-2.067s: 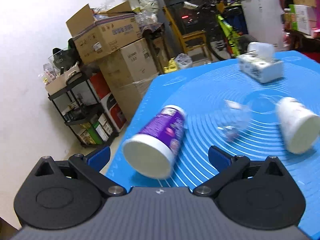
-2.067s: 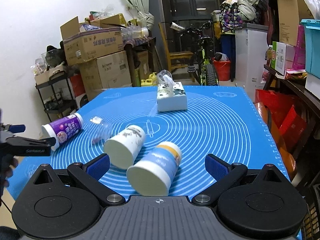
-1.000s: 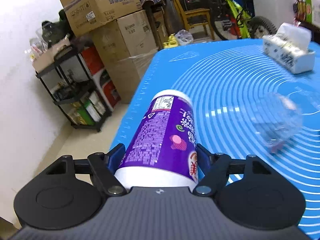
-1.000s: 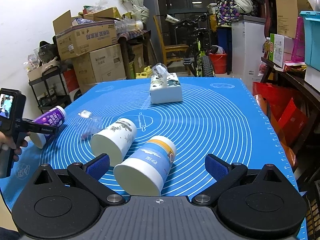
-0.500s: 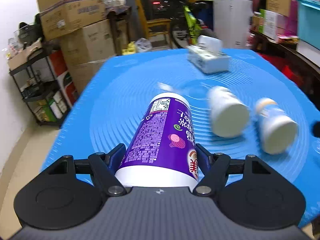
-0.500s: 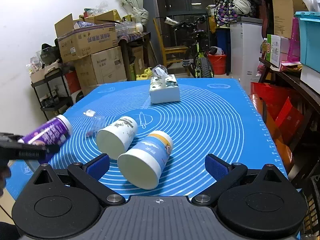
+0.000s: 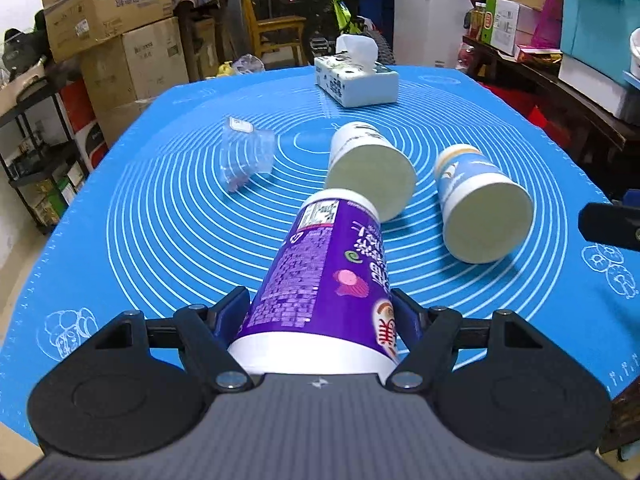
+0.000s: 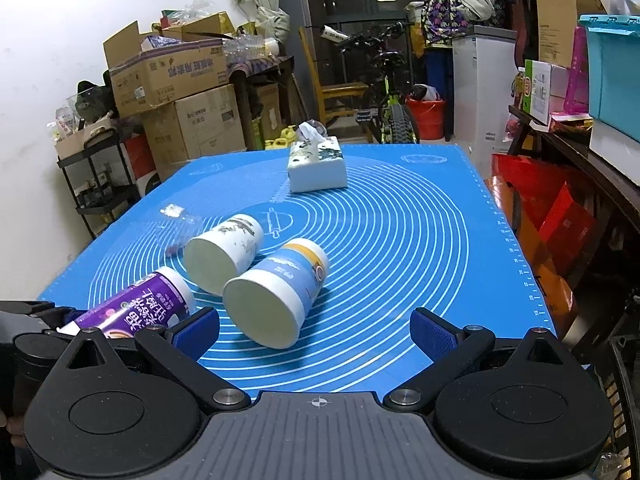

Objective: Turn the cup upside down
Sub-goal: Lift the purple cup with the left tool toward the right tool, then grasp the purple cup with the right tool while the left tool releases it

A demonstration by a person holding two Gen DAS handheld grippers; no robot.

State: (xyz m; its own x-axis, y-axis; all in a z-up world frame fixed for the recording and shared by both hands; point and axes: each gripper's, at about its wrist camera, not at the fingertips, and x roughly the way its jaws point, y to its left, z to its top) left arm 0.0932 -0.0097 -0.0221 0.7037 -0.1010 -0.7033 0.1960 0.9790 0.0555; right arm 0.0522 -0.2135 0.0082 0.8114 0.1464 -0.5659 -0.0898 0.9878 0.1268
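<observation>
Left wrist view: left gripper (image 7: 320, 312) clamps the purple cup (image 7: 326, 280) near its rim, base pointing to 12 o'clock above the blue mat (image 7: 120, 248), a grip suited to rotating it mouth-down. Cup lettering is illegible. Right gripper (image 8: 314, 330) hangs spread, empty.

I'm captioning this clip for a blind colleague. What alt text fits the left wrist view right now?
The left gripper is shut on a purple paper cup, held above a blue mat with its base pointing away. Beyond lie a white cup, a blue-and-white cup and a clear plastic cup on their sides, then a tissue box.
</observation>
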